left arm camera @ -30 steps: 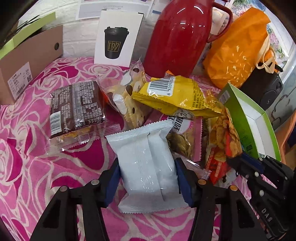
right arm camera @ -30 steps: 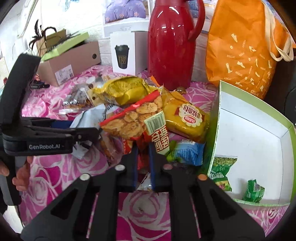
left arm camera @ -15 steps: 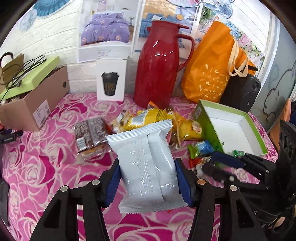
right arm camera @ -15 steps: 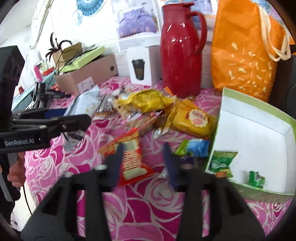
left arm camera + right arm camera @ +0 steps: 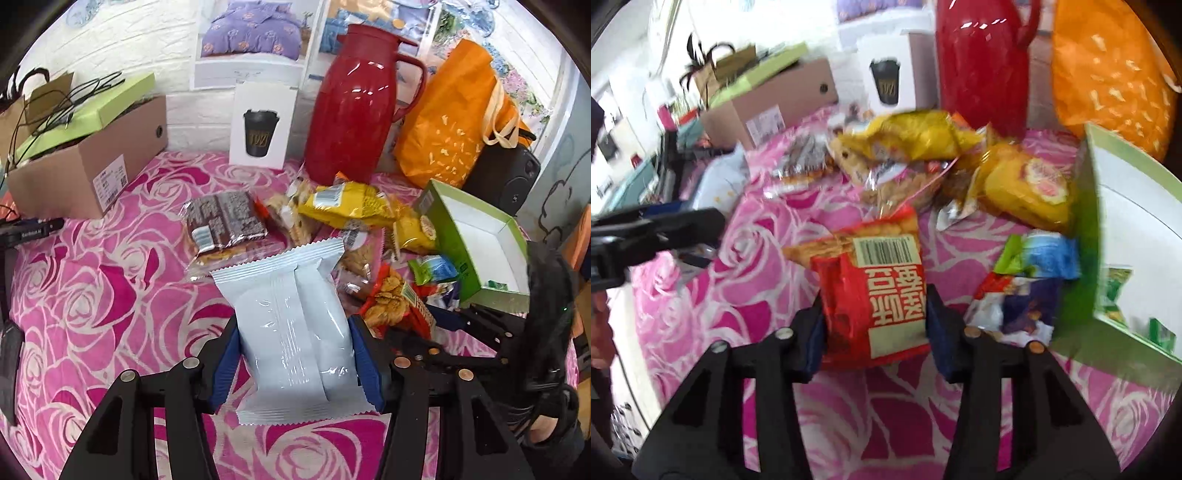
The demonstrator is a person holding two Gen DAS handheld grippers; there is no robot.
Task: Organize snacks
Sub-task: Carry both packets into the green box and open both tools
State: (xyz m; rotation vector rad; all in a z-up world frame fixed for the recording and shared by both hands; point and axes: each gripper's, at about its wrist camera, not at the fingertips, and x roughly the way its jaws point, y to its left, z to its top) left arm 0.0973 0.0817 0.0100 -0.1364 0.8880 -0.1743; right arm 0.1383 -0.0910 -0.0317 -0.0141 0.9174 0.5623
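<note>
My left gripper (image 5: 293,347) is shut on a white snack packet (image 5: 288,317), held above the pink rose tablecloth (image 5: 92,295). In the right wrist view my right gripper (image 5: 873,321) has its jaws closing on a red snack packet (image 5: 882,291), and both pads touch its sides. The same red packet (image 5: 395,299) shows in the left wrist view beside the right gripper (image 5: 439,325). A green-walled white box (image 5: 1089,229) stands to the right and holds small green packets (image 5: 1113,291). The left gripper (image 5: 683,225) and white packet (image 5: 720,181) appear at the left.
Loose snacks lie mid-table: a yellow packet (image 5: 351,203), a brown packet (image 5: 225,221), a blue-green packet (image 5: 1041,254). Behind them stand a red jug (image 5: 354,99), an orange bag (image 5: 454,122), a black speaker (image 5: 506,177), a white cup-picture box (image 5: 262,125) and a cardboard box (image 5: 85,166).
My left gripper has risen and pulled back with the white packet. My right gripper opened, dropped the red packet on the cloth, then closed around its other end.
</note>
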